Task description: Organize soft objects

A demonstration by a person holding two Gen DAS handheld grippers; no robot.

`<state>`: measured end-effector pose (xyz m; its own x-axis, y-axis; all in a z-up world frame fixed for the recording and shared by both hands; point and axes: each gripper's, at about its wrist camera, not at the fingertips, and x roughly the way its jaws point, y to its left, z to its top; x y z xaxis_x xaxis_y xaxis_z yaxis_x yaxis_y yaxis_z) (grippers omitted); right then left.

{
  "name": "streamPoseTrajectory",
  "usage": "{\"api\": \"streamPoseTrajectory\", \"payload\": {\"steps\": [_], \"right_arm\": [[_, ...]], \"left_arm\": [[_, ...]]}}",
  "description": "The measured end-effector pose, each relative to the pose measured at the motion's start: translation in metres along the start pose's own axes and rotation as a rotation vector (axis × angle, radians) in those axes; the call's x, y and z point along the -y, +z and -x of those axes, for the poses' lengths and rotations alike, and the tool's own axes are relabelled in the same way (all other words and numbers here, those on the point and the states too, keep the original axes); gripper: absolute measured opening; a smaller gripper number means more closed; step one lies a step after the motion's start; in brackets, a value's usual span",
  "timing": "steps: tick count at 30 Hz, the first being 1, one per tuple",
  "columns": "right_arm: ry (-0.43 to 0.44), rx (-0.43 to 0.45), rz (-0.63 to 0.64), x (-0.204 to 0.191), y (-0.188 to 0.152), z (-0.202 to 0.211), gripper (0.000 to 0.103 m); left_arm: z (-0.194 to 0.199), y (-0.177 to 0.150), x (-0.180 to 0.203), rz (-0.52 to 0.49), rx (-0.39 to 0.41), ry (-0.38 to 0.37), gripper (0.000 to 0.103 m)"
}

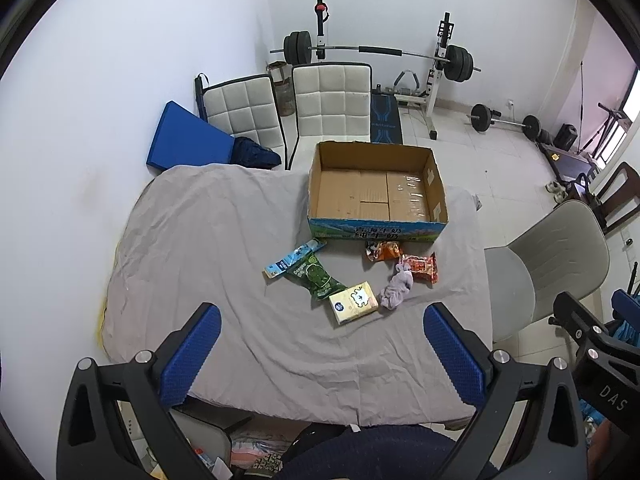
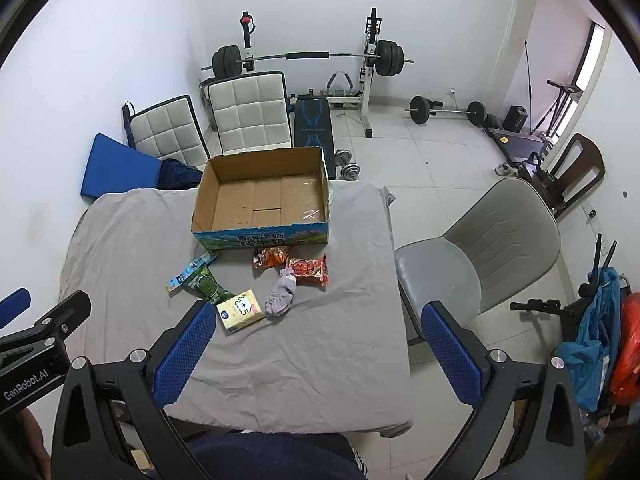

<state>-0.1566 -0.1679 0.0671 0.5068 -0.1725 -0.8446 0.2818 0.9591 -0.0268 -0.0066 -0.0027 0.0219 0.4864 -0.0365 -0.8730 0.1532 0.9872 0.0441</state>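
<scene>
A crumpled lilac cloth (image 1: 395, 290), a yellow tissue pack (image 1: 353, 303) and several foil snack packets (image 1: 419, 267) lie loose on the grey-sheeted table (image 1: 224, 240), just before the empty open cardboard box (image 1: 376, 188). Nothing is packed yet. Both the left hand-held gripper (image 1: 322, 350) and the right hand-held gripper (image 2: 316, 350) hover spread and empty; next, probably reach down and pinch the cloth.

Black gripper (image 1: 322, 354) frames, blue dimpled pads (image 1: 191, 354), silver screws, white lettering
</scene>
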Motion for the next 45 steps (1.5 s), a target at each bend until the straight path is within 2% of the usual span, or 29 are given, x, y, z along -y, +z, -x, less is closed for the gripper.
{"api": "streamPoseTrajectory", "payload": {"steps": [45], "right_arm": [[-0.009,0.004,-0.004,-0.0017,0.0019,-0.0026,0.103]], "left_arm": [[-0.001,-0.0004,0.0048,0.01,0.011,-0.01,0.103]]}}
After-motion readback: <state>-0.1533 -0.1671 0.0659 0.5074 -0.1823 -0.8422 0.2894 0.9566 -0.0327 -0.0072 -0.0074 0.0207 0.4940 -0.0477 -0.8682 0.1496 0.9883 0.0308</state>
